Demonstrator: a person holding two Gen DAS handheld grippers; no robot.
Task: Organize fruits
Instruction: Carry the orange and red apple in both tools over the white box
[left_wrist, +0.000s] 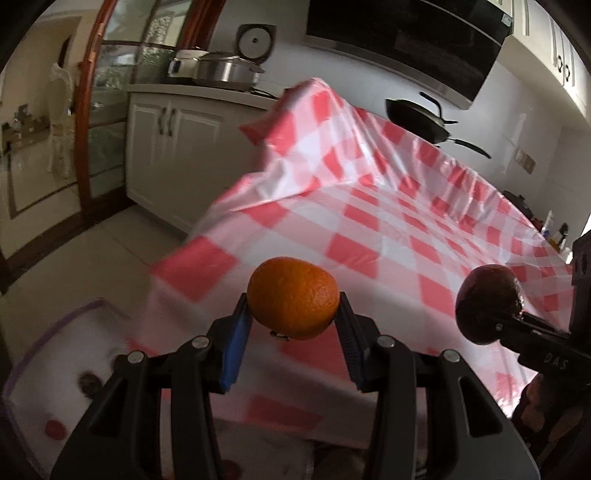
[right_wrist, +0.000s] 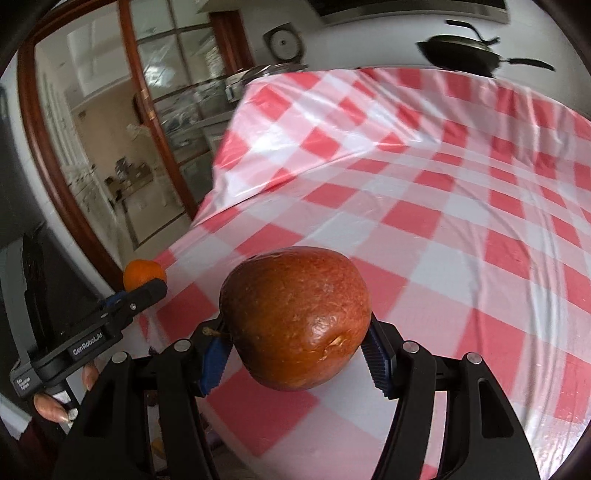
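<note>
Currently, my left claw (left_wrist: 293, 332) pinches an orange (left_wrist: 293, 297) between its blue pads, and my right claw (right_wrist: 295, 350) pinches a red-brown apple (right_wrist: 295, 319) the same way. Both fruits hang in the air over the near edge of the table (right_wrist: 461, 229).

Writing: the side of my left claw reads "GenRobot.AI" in the right wrist view, with a small white label behind it too fine to read. In the left wrist view, the side of my right claw (left_wrist: 524, 321) shows the letters "DAS".

Surface: a glossy red-and-white checked cloth (left_wrist: 406, 221) covers the table and drapes over its left edge. A clear bin (left_wrist: 55, 354) with blurred dark fruits sits below the near left corner.

Room: white cabinets (left_wrist: 170, 147), steel pots (left_wrist: 225, 70), a dark frying pan (right_wrist: 461, 55), a wood-framed glass door (right_wrist: 110, 147).
</note>
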